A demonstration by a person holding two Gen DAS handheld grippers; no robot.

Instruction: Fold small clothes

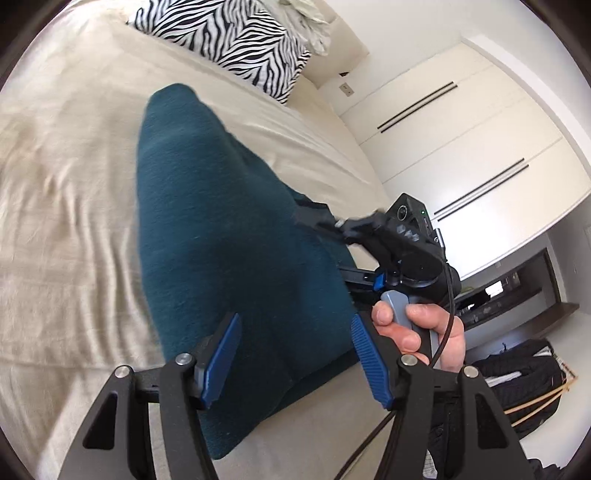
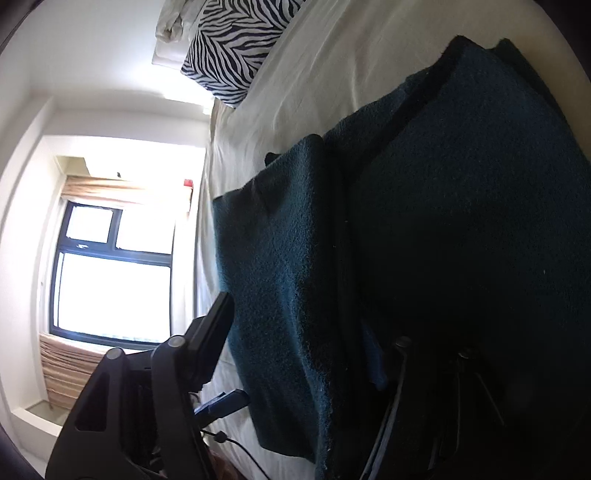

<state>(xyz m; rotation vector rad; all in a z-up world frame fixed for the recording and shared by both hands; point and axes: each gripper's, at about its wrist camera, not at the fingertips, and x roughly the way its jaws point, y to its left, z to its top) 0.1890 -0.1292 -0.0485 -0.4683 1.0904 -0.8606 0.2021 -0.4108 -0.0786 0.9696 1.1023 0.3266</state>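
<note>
A dark teal knit garment (image 1: 221,236) lies partly folded on the cream bed sheet (image 1: 66,184). My left gripper (image 1: 295,354) hovers above its near end with both blue pads (image 1: 221,354) wide apart, holding nothing. My right gripper shows in the left wrist view (image 1: 317,218) at the garment's right edge, held by a hand (image 1: 417,328). In the right wrist view the garment (image 2: 424,258) fills the frame in folded layers. The right gripper's left finger (image 2: 214,332) shows beside the cloth; the right finger is hidden in the dark cloth.
A zebra-print pillow (image 1: 229,33) lies at the head of the bed. White wardrobe doors (image 1: 461,147) stand to the right. A black bag (image 1: 524,380) lies on the floor beside the bed. A bright window (image 2: 110,269) is on the far wall.
</note>
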